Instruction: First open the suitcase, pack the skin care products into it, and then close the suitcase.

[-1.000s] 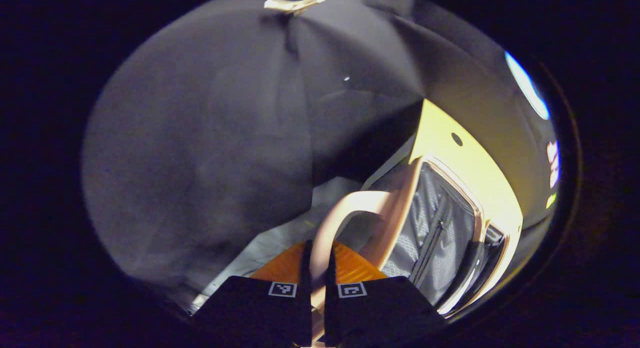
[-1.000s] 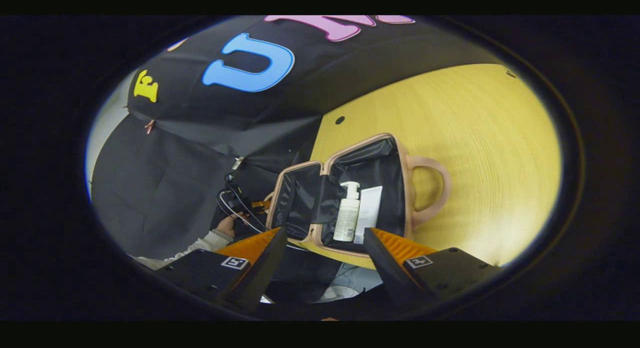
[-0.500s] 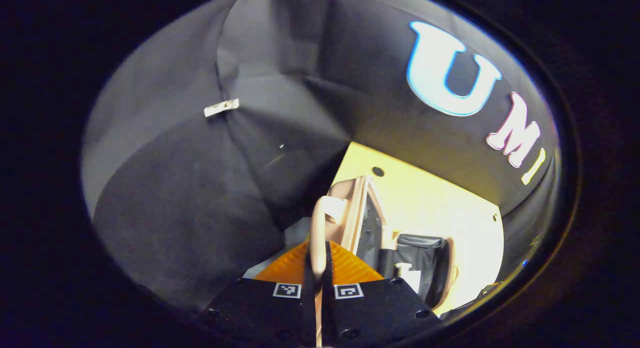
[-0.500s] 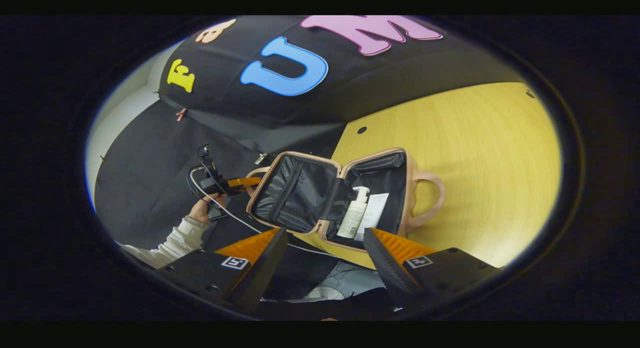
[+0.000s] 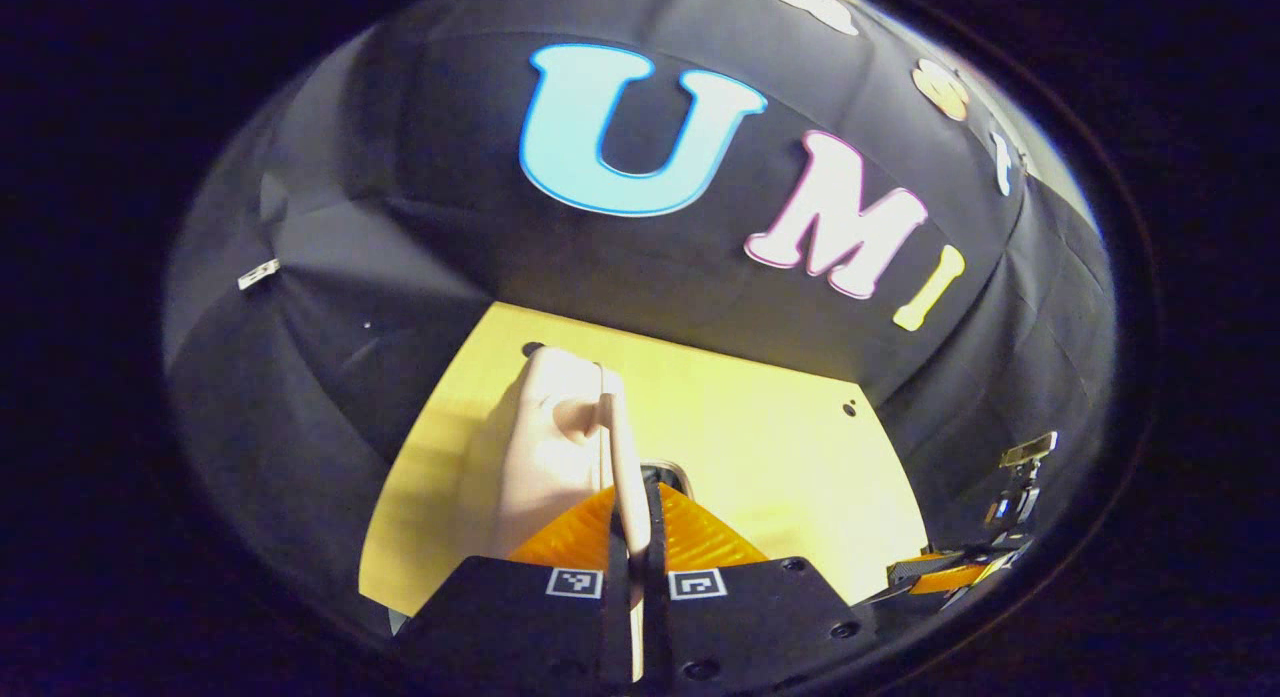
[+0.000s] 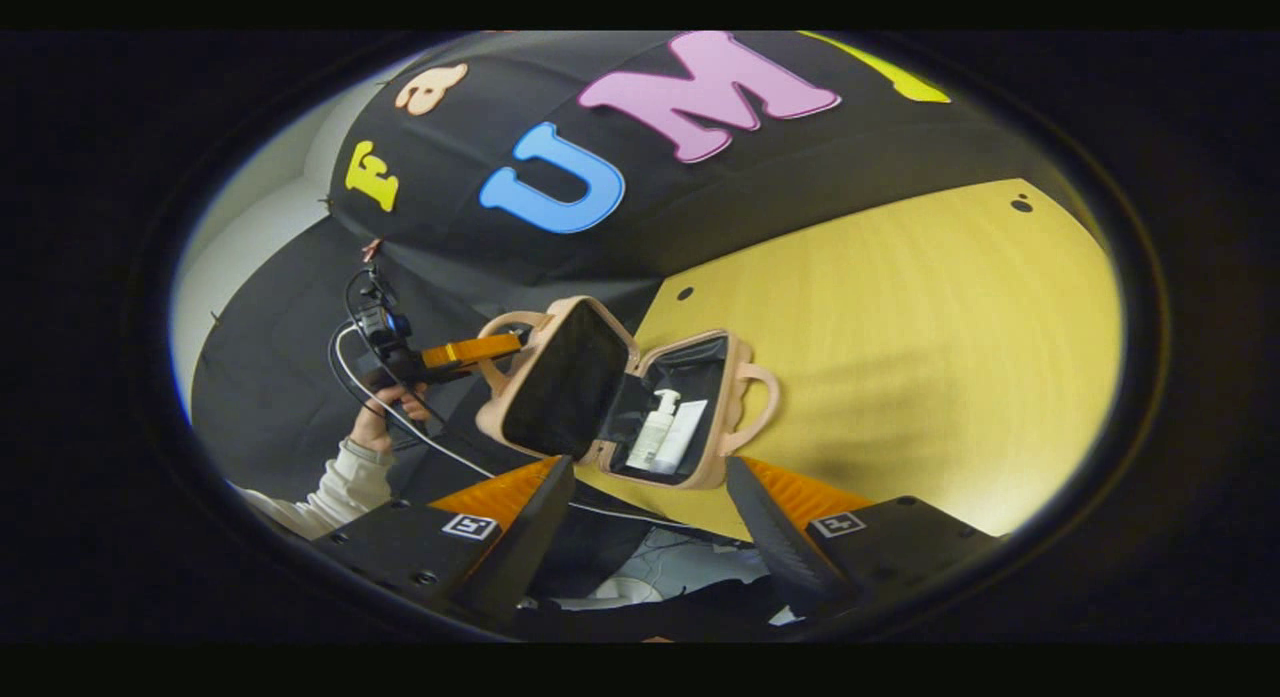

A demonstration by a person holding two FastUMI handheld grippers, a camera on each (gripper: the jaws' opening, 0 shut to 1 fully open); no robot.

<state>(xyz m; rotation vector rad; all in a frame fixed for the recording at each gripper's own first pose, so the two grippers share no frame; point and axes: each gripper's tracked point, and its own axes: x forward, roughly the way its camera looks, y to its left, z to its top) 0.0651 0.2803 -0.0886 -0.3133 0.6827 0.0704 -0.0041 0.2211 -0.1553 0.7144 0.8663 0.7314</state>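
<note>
table [image 6: 900, 307] is light yellow wood with small dark holes near its far edge, black cloth wall behind it. suitcase [image 6: 610, 402] sits at the table's near left corner: small pink hard-shell case, black fabric lining, a looped pink handle on each half. base half lies flat on the table, lid [image 6: 555, 392] stands raised and tilted over it, part way closed, dark inner face toward the right gripper view. in the left gripper view the lid's pink outer shell [image 5: 545, 447] is smooth, seen edge-on from behind.

inside the base half: a white pump bottle [image 6: 652, 432] and a white tube [image 6: 682, 435] lie side by side, touching or nearly so, against the black lining.

left gripper [image 5: 632, 547] has its fingers pinched tight on the lid handle [image 5: 628, 477], which runs up between them; from the right gripper view the same tool [image 6: 470, 352] reaches the handle on the lid's top-left edge, held by a hand [image 6: 385, 417] in a pale sleeve, cable hanging below.

right gripper [image 6: 650, 517] hangs off the table's near edge, in front of the suitcase, fingers spread wide, nothing between them, not touching the case.
</note>
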